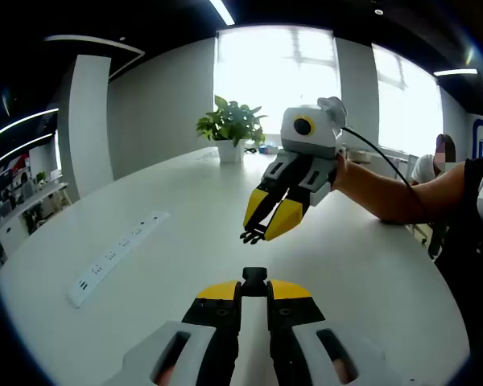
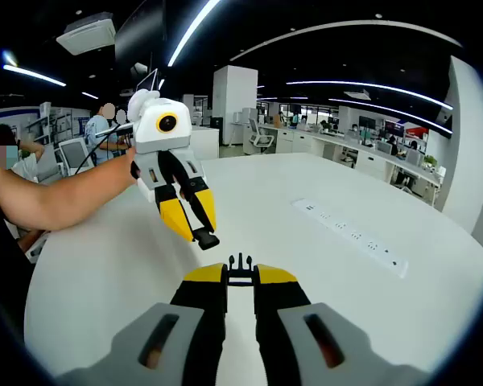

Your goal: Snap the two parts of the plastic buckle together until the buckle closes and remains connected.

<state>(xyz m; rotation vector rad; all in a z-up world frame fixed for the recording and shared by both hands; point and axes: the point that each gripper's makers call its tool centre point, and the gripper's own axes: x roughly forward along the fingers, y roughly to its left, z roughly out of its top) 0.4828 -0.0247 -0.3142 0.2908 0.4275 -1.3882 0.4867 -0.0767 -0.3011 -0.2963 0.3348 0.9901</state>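
Observation:
Both halves of the black plastic buckle are held apart above the white table (image 1: 169, 193). My left gripper (image 1: 254, 291) is shut on the socket half (image 1: 254, 277), which pokes out just past its yellow tips. The right gripper (image 1: 266, 232) comes in from the upper right, shut on the pronged half (image 1: 250, 236), prongs pointing down-left. A short gap separates the halves. In the right gripper view my right gripper (image 2: 240, 280) pinches the pronged half (image 2: 240, 263), and the left gripper (image 2: 203, 229) holds the socket half (image 2: 208, 240) just above and left of it.
A white power strip (image 1: 117, 256) (image 2: 350, 235) lies flat on the table. A potted plant (image 1: 231, 129) stands at the far edge by the window. A person's forearm (image 1: 402, 197) (image 2: 56, 197) reaches in behind each gripper. Office desks (image 2: 322, 141) lie beyond the table.

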